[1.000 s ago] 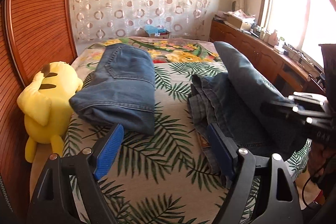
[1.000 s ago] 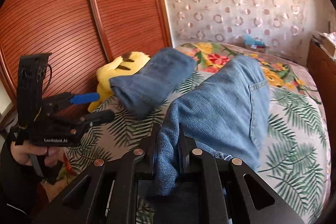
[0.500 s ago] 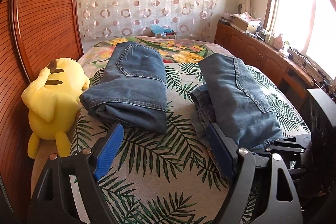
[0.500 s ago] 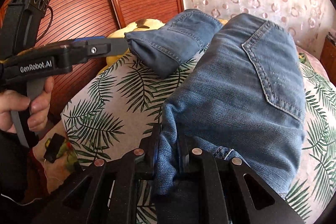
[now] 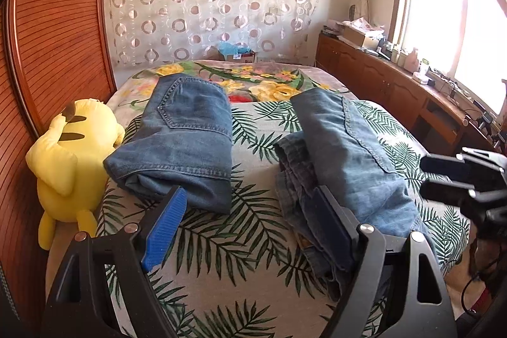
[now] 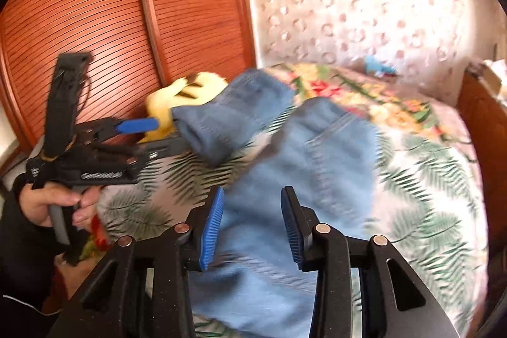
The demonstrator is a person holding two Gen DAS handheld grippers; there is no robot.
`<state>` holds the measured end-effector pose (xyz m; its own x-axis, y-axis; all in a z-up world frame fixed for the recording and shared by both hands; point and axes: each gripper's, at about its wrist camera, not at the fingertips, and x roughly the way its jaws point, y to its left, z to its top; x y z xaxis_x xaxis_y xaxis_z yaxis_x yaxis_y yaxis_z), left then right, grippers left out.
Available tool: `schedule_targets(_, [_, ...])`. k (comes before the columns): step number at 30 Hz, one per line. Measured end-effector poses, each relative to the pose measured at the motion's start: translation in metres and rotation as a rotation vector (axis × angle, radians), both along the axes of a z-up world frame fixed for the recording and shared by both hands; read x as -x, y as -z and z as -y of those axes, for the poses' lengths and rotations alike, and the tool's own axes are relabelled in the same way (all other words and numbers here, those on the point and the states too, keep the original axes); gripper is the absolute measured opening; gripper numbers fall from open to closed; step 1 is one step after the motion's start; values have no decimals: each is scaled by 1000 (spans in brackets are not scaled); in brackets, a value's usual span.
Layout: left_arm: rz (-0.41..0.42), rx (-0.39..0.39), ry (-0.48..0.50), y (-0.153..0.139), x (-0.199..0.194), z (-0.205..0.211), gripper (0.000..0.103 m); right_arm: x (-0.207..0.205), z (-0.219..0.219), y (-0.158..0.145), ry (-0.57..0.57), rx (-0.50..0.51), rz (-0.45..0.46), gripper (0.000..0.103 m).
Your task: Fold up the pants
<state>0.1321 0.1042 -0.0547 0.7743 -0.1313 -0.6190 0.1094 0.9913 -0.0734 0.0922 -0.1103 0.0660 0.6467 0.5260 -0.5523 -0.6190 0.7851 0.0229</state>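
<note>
While the left wrist view shows both folded jeans sharply, the right wrist view is blurred but alone shows the person's hand (image 6: pixel 54 205) holding the left gripper (image 5: pixel 250 217). That gripper stands wide apart and empty over the bed (image 5: pixel 221 243), between the left jeans (image 5: pixel 183 141) and the right jeans (image 5: pixel 348 154). The right gripper (image 6: pixel 252 211) has just been opening, its jaws apart above the right jeans, pads off the denim.
</note>
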Motion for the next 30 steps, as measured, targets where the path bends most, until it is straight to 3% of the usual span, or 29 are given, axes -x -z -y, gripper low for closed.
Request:
schedule_targets(6, [-5, -25, 56, -1, -25, 29, 82, -33, 27, 6, 90, 38, 14, 50])
schedule_targets(13, [-34, -46, 118, 3, -57, 61, 82, -86, 19, 23, 138, 79, -32, 51])
schedule_targets(22, [-132, -69, 119, 31, -94, 65, 82, -126, 8, 28, 77, 48, -94, 55])
schedule_targets(27, [-188, -69, 131, 50, -102, 64, 82, -149, 8, 40, 71, 49, -132, 71])
schedule_targets(30, [-210, -44, 145, 57, -106, 63, 83, -157, 12, 53, 45, 15, -208, 72])
